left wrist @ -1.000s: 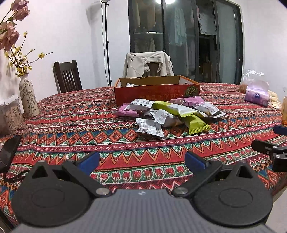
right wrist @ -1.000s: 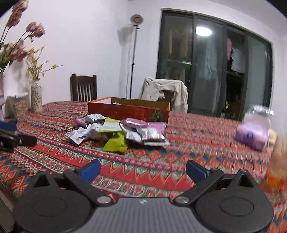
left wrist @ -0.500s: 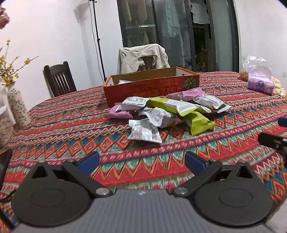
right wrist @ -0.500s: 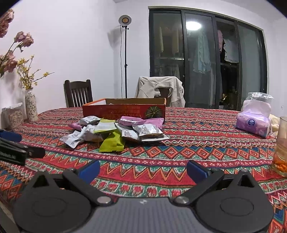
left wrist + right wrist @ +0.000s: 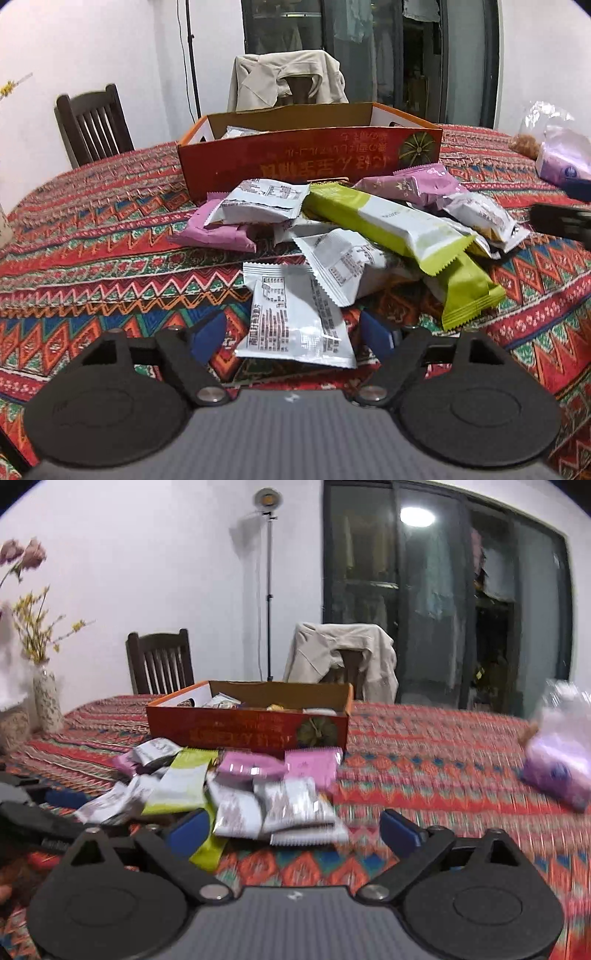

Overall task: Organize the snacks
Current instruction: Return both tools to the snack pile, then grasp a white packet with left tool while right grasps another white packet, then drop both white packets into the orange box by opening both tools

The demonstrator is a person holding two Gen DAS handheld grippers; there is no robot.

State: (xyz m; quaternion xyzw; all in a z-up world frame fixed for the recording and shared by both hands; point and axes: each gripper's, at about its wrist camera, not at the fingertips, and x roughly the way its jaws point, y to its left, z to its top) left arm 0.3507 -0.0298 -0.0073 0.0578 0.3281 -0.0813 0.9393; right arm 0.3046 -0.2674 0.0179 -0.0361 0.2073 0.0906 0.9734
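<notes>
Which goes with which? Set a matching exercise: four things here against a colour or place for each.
Things:
1. cardboard box
2. nearest packet
3. long bar packet
4. jacket

Descriptions:
A. beige, draped over a chair
B. lime green
C. white, at the open jaws of the left gripper
D. red, with packets inside

Pairs: 1-D, 2-C, 3-B, 4-A

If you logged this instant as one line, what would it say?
phase: approach | left gripper: open, straddling white snack packet | right gripper: open, near snack pile | red cardboard box: behind pile, partly filled
</notes>
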